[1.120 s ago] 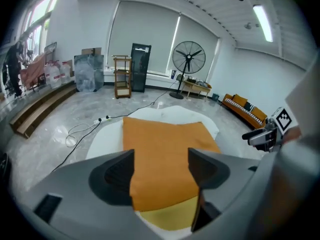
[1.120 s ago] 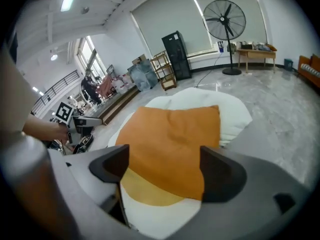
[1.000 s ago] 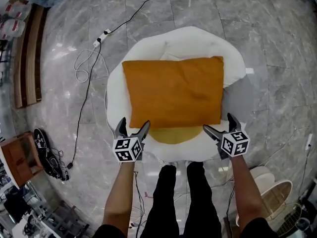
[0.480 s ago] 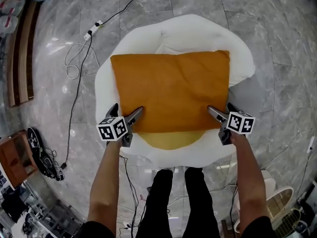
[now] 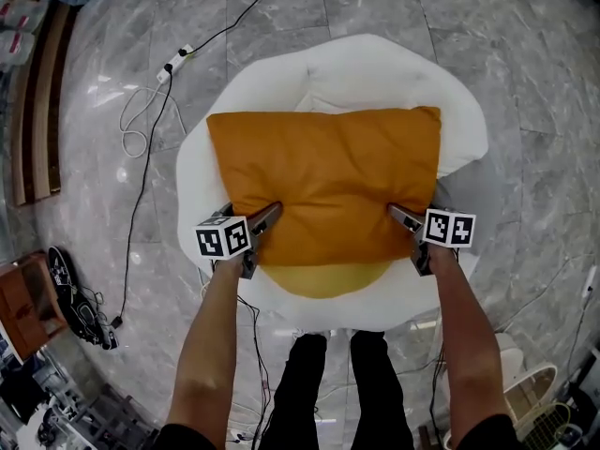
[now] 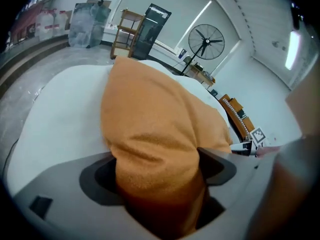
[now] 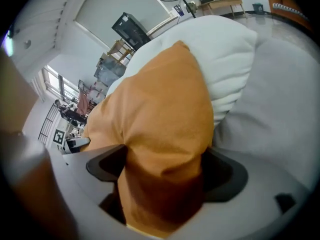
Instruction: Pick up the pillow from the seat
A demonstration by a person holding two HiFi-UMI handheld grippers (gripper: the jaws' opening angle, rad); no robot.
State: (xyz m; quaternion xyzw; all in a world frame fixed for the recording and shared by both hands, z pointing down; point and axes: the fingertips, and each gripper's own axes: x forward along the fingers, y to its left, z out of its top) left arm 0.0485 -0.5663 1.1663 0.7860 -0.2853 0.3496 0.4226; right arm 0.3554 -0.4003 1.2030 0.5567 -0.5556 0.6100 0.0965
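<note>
- Gripping an orange rectangular fabric pillow (image 5: 323,181) by its two near corners, flat on top of a white round cushioned seat (image 5: 375,73).
- Closing the left tool (image 5: 248,216) on the near left corner, with bunched orange fabric (image 6: 150,134) filling the gap and pressed against both pads.
- Closing the right tool (image 5: 417,218) on the near right corner likewise, with folded fabric (image 7: 165,134) wedged between the jaws and touching both.
- Covering most of the seat with the pillow, apart from a yellow round cushion (image 5: 323,277) peeking out under its near edge, between the two tools.
- Standing on a grey marble floor (image 5: 525,92), with a white coiled cable (image 5: 141,125) well left of the seat.
</note>
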